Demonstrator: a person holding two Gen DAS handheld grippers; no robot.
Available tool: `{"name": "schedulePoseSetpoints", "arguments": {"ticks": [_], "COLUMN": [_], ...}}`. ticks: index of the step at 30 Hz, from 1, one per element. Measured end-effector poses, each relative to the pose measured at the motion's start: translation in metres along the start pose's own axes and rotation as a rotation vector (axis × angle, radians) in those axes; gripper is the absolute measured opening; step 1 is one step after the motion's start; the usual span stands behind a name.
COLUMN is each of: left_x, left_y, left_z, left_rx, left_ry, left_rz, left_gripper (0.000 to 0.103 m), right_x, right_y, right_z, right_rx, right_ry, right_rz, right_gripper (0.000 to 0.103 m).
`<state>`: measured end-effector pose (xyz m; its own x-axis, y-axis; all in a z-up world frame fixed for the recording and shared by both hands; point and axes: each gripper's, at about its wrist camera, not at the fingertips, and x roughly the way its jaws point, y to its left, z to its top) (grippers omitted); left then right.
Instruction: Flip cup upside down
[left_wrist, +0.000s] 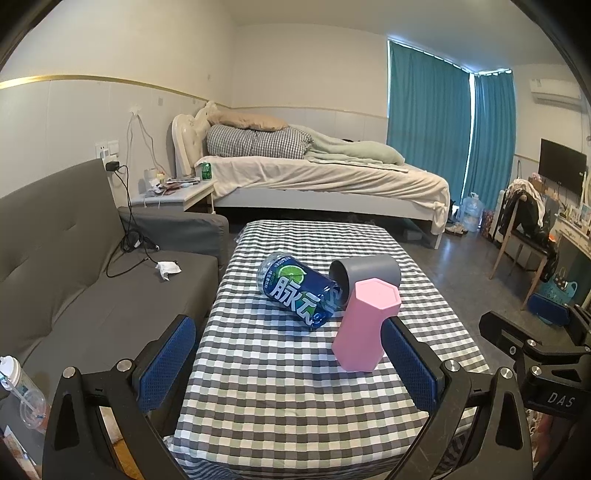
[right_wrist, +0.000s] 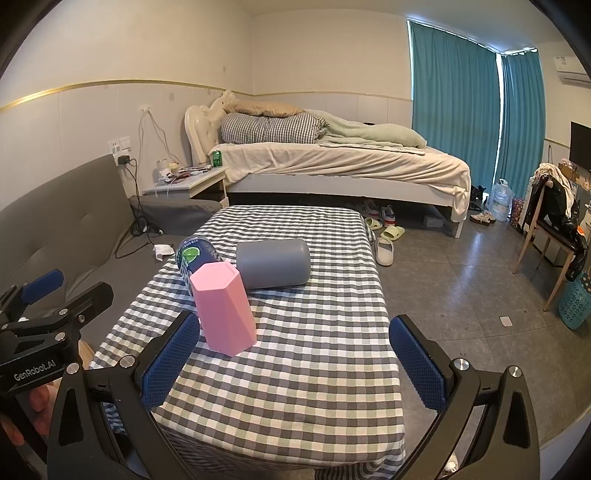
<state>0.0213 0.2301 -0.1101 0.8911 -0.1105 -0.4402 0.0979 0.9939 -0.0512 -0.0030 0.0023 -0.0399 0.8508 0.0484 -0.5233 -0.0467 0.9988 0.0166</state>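
A pink hexagonal cup (left_wrist: 364, 325) stands on the checked table (left_wrist: 288, 387) with its closed end up; it also shows in the right wrist view (right_wrist: 223, 308). A grey cup (left_wrist: 369, 273) lies on its side behind it, its mouth to the left; it also shows in the right wrist view (right_wrist: 275, 263). A blue bottle (left_wrist: 297, 291) lies on its side beside them and is partly hidden in the right wrist view (right_wrist: 194, 254). My left gripper (left_wrist: 288, 365) is open and empty, its right pad just beside the pink cup. My right gripper (right_wrist: 293, 360) is open and empty, near the pink cup.
A grey sofa (left_wrist: 74, 266) stands left of the table. A bed (left_wrist: 325, 173) and nightstand (left_wrist: 177, 192) are behind. Slippers (right_wrist: 384, 247) lie on the floor to the right. A chair (right_wrist: 550, 229) and a blue basket (right_wrist: 574, 302) stand far right.
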Motion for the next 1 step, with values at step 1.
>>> {"name": "schedulePoseSetpoints", "arguments": {"ticks": [1], "left_x": [-0.0002], "left_y": [-0.0001], "left_z": [0.0001], "left_rx": [0.001], "left_ry": [0.0], "left_rz": [-0.001], "left_gripper": [0.103], "right_x": [0.0002], "right_y": [0.0001], "right_z": [0.0], "right_rx": [0.0], "right_ry": [0.0], "right_rz": [0.0], "right_gripper": [0.103]}}
